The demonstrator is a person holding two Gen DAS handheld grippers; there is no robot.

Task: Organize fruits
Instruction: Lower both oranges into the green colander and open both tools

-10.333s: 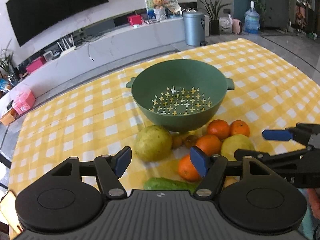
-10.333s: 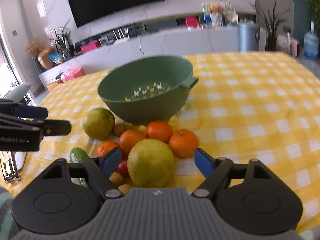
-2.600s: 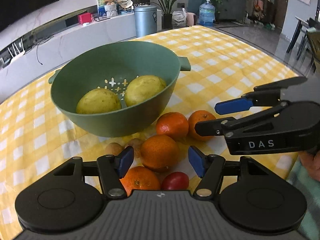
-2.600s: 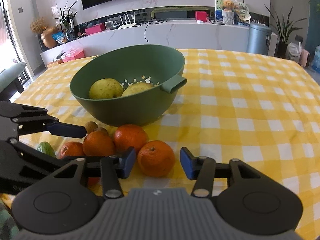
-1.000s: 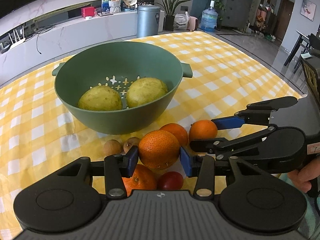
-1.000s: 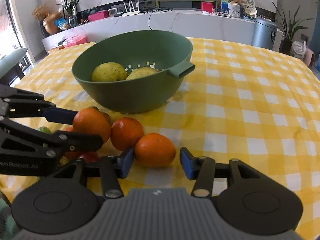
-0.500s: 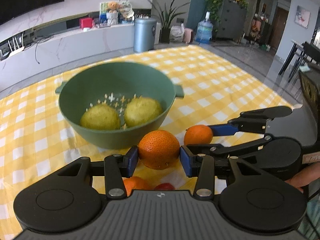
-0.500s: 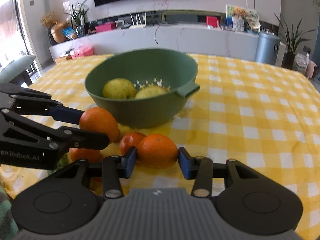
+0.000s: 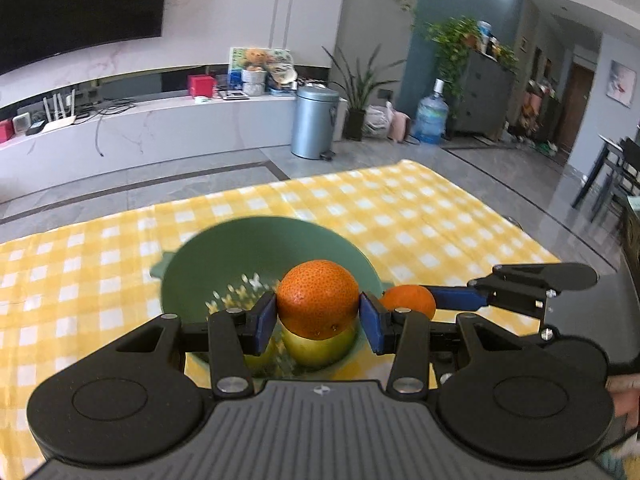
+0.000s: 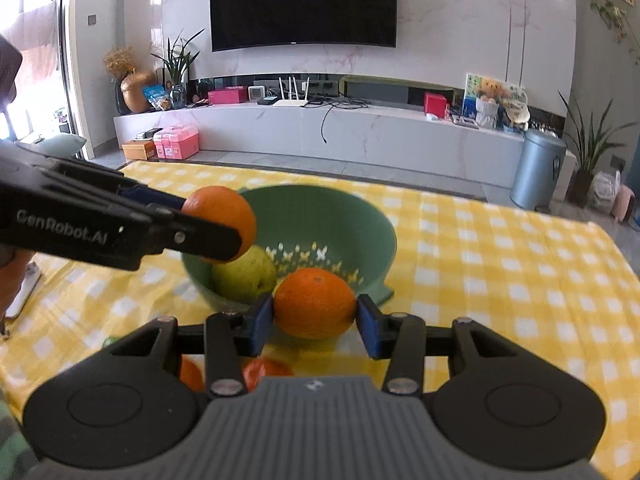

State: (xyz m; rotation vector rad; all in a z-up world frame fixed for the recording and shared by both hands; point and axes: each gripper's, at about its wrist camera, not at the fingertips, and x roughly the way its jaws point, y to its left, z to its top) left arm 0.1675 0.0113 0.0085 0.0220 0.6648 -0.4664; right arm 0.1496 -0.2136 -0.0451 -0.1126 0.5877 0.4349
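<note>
At centre frame in both wrist views, each gripper now clamps an orange: the left gripper [image 9: 319,322] and right gripper [image 10: 315,323] have lifted theirs off the checked tablecloth [image 9: 420,216], which leaves fewer loose fruits. Both oranges hang near the green colander [image 10: 360,216], whose rim is unobstructed, with room inside beside the pears [image 10: 244,276].

matt green plastic colander [image 9: 224,256], checked cloth [image 9: 420,216] beneath.

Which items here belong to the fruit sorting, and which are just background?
Job: orange in left tool; orange in right tool; green colander; pears inside it.
Background: bin; TV; water bottle.
</note>
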